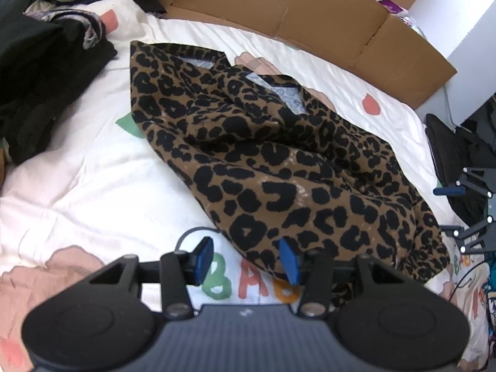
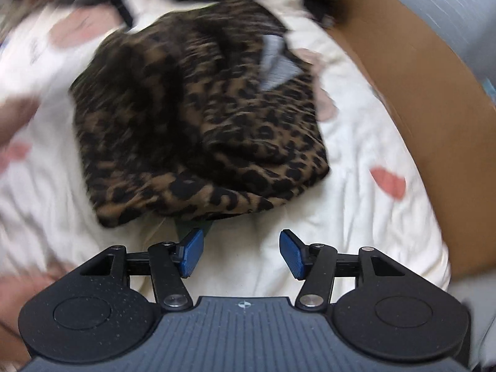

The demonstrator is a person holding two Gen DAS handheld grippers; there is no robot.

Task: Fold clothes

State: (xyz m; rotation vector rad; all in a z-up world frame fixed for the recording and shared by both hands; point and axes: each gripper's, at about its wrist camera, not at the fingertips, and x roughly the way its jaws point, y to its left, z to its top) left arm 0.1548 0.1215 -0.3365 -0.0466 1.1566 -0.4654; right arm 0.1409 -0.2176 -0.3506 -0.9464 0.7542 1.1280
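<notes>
A leopard-print garment lies bunched on the white printed bedsheet, its pale lining showing at the collar. My left gripper hangs released just above its near hem, holding nothing. My right gripper is also spread wide and empty, close to the garment's opposite edge (this view is blurred). Brown cardboard borders the bed; dark clothes are piled beside it.
</notes>
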